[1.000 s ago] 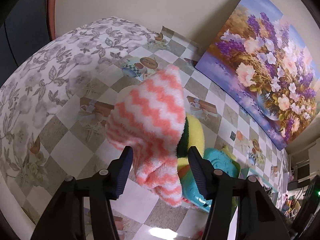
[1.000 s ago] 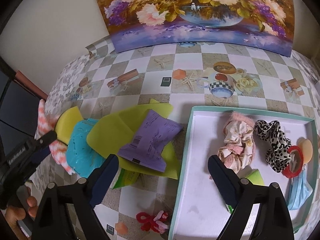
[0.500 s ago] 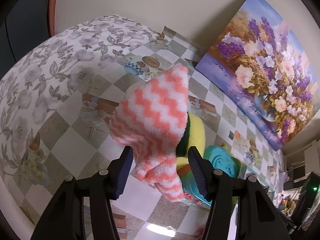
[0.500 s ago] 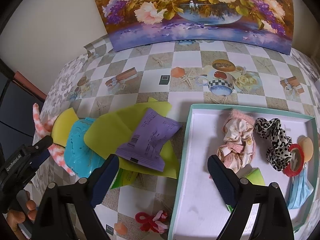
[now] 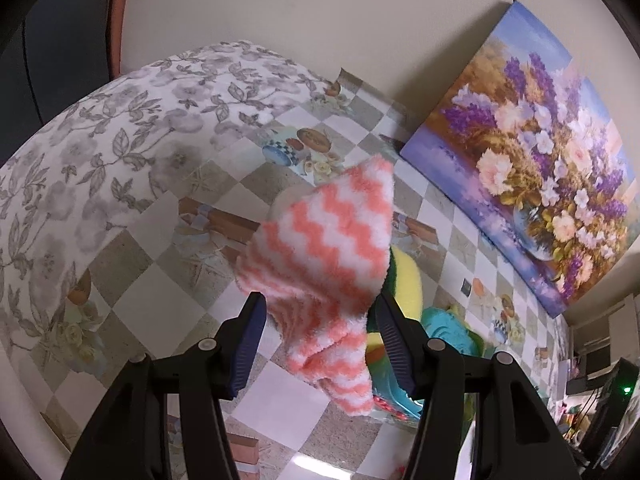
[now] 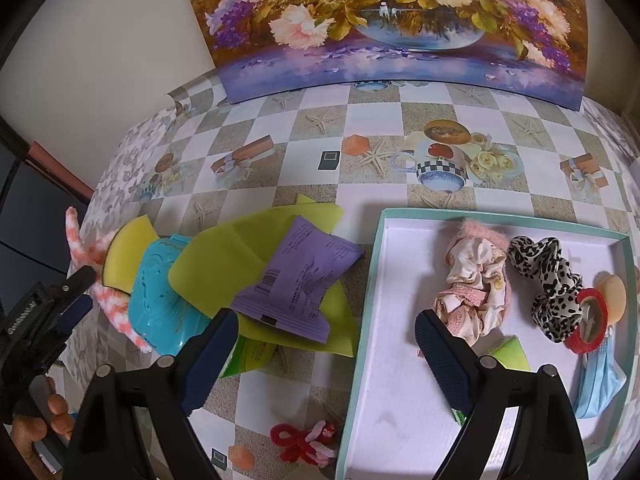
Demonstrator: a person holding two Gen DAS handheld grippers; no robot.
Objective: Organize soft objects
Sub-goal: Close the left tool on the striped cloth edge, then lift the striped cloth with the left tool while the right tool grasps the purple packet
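A fluffy pink-and-white zigzag cloth (image 5: 332,256) hangs above the table, and my left gripper (image 5: 318,308) is shut on its bunched middle. In the right wrist view the same cloth (image 6: 76,240) sticks up and trails down beside the left gripper (image 6: 76,292) at the far left. My right gripper (image 6: 326,320) is open and holds nothing. It hovers over the gap between a pile of soft things and the white tray (image 6: 376,280). The tray holds a pink scrunchie (image 6: 476,292), a leopard-print scrunchie (image 6: 548,276) and a blue face mask (image 6: 600,384).
The pile holds a yellow sponge (image 6: 128,244), a teal plastic piece (image 6: 160,292), a lime cloth (image 6: 224,264) and a purple packet (image 6: 300,280). A red-and-pink yarn bow (image 6: 308,440) lies near the front. A flower painting (image 6: 400,20) leans on the wall behind.
The left gripper has drifted slightly with the cloth, whose loose end has swung a little. The right gripper and the things on the table have not moved.
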